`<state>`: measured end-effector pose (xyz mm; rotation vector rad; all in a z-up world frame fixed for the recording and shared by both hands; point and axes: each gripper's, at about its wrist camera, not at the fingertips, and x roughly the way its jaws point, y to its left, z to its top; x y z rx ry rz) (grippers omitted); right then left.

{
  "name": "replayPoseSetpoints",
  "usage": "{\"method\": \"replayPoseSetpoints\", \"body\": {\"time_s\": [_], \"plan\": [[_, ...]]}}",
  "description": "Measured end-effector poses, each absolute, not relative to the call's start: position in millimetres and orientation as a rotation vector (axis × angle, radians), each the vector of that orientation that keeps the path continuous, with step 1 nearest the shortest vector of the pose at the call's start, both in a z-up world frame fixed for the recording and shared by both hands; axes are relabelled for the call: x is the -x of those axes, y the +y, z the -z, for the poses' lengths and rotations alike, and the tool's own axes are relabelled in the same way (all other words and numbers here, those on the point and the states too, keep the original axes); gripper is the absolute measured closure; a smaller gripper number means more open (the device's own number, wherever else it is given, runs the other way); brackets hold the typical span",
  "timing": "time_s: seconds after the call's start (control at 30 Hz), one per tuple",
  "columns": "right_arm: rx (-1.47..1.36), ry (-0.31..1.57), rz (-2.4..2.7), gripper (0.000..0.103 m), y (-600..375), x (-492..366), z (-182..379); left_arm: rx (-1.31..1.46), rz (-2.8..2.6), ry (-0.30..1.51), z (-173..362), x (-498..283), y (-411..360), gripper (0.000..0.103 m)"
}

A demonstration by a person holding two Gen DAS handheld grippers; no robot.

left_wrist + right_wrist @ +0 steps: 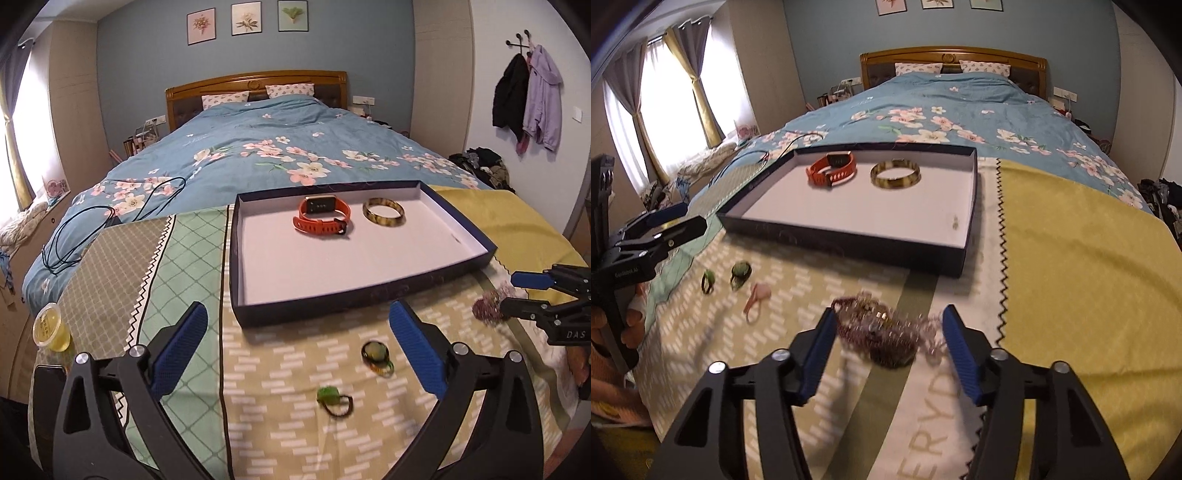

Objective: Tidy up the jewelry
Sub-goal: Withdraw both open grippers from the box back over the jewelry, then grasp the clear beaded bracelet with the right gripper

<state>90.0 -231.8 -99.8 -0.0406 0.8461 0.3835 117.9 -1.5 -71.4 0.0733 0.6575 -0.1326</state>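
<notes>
Pink hair tie: right wrist view only.

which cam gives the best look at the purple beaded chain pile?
Right wrist: the tangled purple beaded chain pile lies large between the open right tongs, though slightly blurred. The left wrist view shows only a small blurred clump at its right edge, beside the right tongs' tips.

Both wrist views look low across the cloth toward the shared tray and bed.
</notes>
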Motion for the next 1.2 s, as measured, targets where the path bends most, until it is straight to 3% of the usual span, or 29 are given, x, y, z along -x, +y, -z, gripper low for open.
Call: {"method": "replayPoseSetpoints", "body": {"time_s": [0.1, 0.27, 0.4, 0.53, 0.73, 0.8, 0.9, 1.2], "plan": [[0.085, 0.843, -0.395, 0.051, -225.0, -83.4, 101.8, -0.073, 0.148, 0.661, 73.3, -112.9, -1.9, 0.006], [0.126, 0.835, -0.415, 0.066, -216.2, -78.2, 99.7, -0.073, 0.161, 0.67, 76.5, -108.6, -3.5, 0.006], [0.103, 0.831, -0.398, 0.067, -222.7, -82.8, 97.7, -0.073, 0.166, 0.666, 76.4, -107.3, -3.1, 0.006], [0.056, 0.841, -0.388, 0.077, -233.7, -89.9, 97.1, -0.068, 0.166, 0.667, 76.8, -106.4, -1.4, 0.006], [0.084, 0.88, -0.412, 0.075, -232.5, -97.4, 104.2, -0.061, 0.168, 0.679, 79.7, -107.3, -1.1, 0.006], [0.093, 0.874, -0.409, 0.094, -232.3, -97.6, 104.3, -0.062, 0.17, 0.681, 80.4, -107.8, -1.9, 0.006], [0.082, 0.867, -0.424, 0.103, -233.4, -96.6, 102.7, -0.06, 0.171, 0.683, 81.3, -108.4, -1.9, 0.006], [0.041, 0.784, -0.453, 0.102, -234.6, -90.1, 74.9, -0.046, 0.171, 0.688, 83.9, -108.3, 0.0, 0.006]]}}
